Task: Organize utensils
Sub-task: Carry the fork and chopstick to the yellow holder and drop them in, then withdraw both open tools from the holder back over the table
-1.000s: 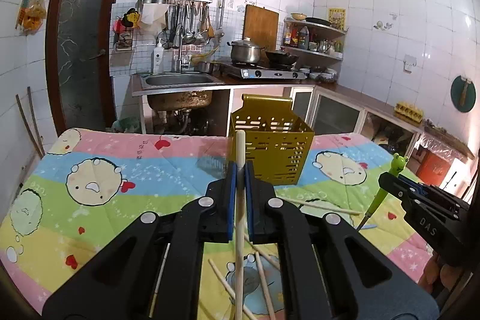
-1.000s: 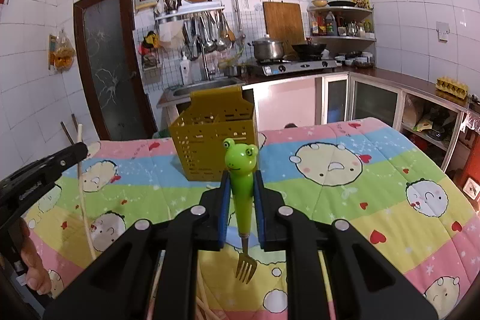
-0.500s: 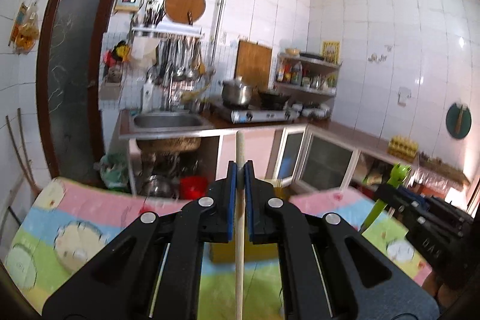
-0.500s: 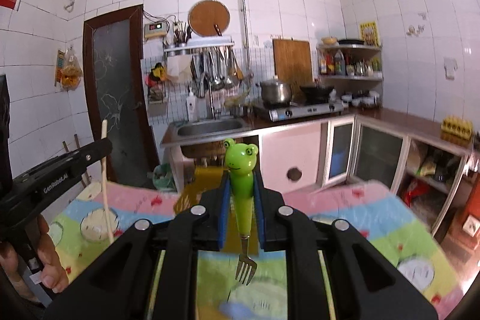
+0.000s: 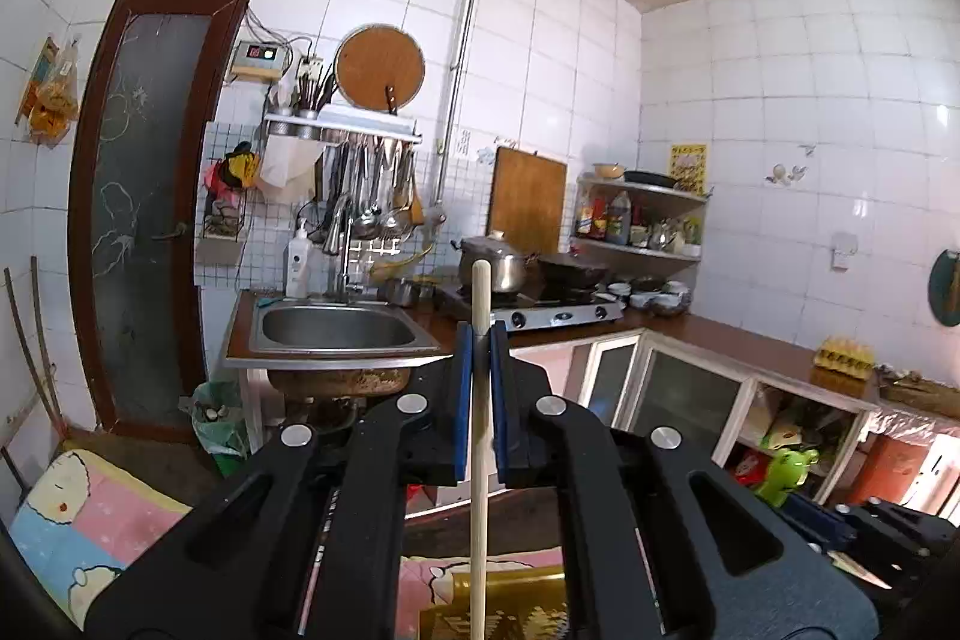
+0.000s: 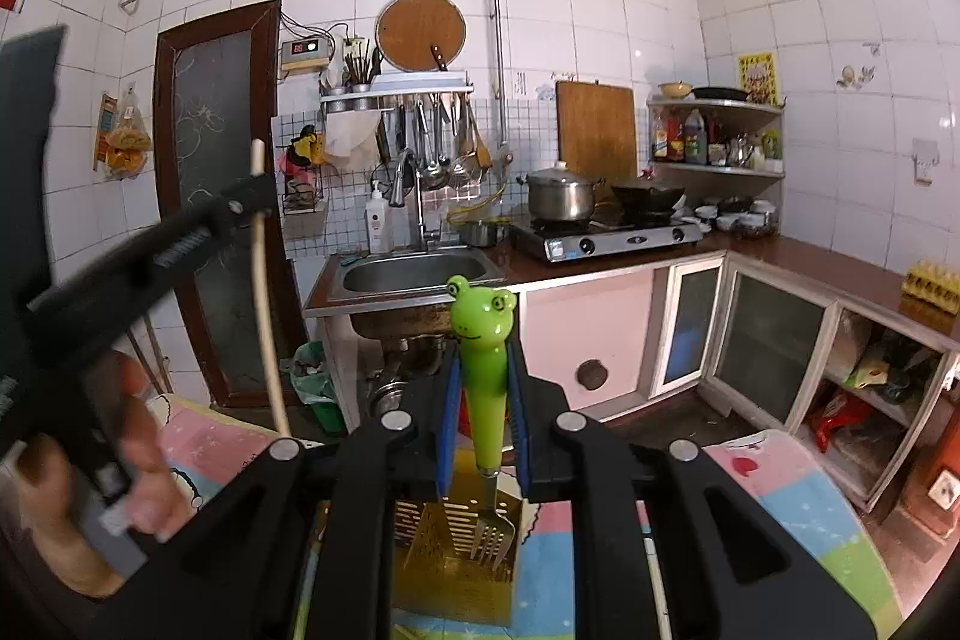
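A: Our left gripper (image 5: 480, 340) pinches the chopstick (image 5: 479, 460) upright, jaws tight; its lower end runs out of frame.

B: Our right gripper (image 6: 485, 376) clamps the frog fork (image 6: 483, 364), tines over the yellow holder (image 6: 456, 550), half hidden.

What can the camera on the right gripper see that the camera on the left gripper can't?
Only the right wrist view shows the fork end of the frog fork, hanging over the open top of the yellow holder, and the person's hand on the left gripper. Only the left wrist view shows the chopstick up close, pinched between the blue pads. Both show the chopstick, the frog head, the yellow holder, the sink and the pot on the stove.
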A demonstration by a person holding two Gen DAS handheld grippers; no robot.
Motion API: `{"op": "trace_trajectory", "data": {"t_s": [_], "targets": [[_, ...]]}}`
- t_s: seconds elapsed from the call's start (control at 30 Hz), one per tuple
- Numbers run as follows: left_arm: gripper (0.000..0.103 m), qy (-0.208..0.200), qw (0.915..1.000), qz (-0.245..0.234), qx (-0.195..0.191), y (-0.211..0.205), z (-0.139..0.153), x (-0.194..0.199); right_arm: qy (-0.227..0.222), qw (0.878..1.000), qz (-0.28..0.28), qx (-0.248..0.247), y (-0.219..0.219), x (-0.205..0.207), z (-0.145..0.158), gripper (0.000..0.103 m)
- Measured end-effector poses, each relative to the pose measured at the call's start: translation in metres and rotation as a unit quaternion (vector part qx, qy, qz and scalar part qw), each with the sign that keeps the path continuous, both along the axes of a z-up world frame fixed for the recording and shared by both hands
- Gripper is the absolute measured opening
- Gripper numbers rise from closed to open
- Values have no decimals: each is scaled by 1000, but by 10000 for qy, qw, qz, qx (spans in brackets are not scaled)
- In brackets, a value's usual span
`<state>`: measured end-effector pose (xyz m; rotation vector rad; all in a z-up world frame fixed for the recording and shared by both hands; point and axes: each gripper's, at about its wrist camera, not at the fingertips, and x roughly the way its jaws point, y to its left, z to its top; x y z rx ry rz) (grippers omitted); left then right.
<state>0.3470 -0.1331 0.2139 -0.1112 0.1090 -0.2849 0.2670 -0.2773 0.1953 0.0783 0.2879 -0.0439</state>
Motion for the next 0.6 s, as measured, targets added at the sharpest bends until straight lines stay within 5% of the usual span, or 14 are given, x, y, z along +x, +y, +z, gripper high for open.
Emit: {"op": "trace_trajectory", "data": {"t_s": [0.27,0.5,0.57,0.6], "targets": [[5,706,9975,-1,7,1,-77,37,489,9984,130,261,-8,33,-53,15],[6,1088,9939,78,135,18,-101,35,951,9946,221,362,-9,38,-86,17],[23,1191,9928,22,118,25,-98,25,988,9941,174,403,-12,32,-85,28],[44,1204,9926,56,137,30,-95,17,973,9943,127,422,-14,29,-84,41]]}}
